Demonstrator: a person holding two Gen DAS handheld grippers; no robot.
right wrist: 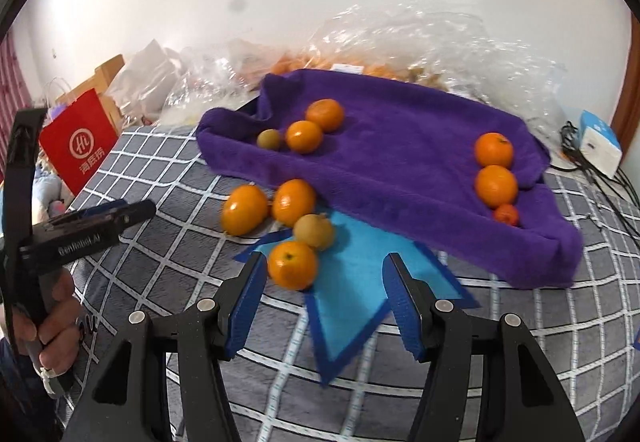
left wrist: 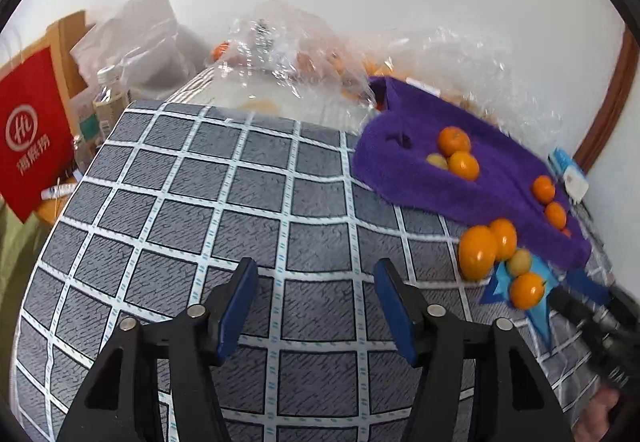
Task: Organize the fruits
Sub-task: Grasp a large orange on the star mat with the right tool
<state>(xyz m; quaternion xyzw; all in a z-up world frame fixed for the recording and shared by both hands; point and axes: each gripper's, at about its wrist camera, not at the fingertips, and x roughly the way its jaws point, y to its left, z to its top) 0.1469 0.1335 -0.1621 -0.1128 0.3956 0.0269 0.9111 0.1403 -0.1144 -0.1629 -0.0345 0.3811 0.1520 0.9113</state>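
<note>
A purple towel (right wrist: 400,170) lies on the grey checked cloth (right wrist: 160,242); it also shows in the left wrist view (left wrist: 472,178). On it sit two oranges (right wrist: 316,126) with a small greenish fruit (right wrist: 269,139) at left, and two oranges (right wrist: 495,166) plus a small red one (right wrist: 506,215) at right. In front of the towel lie three oranges (right wrist: 293,264) and a tan fruit (right wrist: 314,231) by a blue star-shaped mat (right wrist: 352,306). My right gripper (right wrist: 324,302) is open and empty just behind the nearest orange. My left gripper (left wrist: 316,306) is open and empty over bare cloth, left of the fruit (left wrist: 478,252).
Clear plastic bags (right wrist: 400,42) with more fruit lie behind the towel. A red paper bag (right wrist: 80,146) stands at the left edge. A white-blue box (right wrist: 600,146) and cables sit at far right. The left gripper's body shows in the right wrist view (right wrist: 88,230).
</note>
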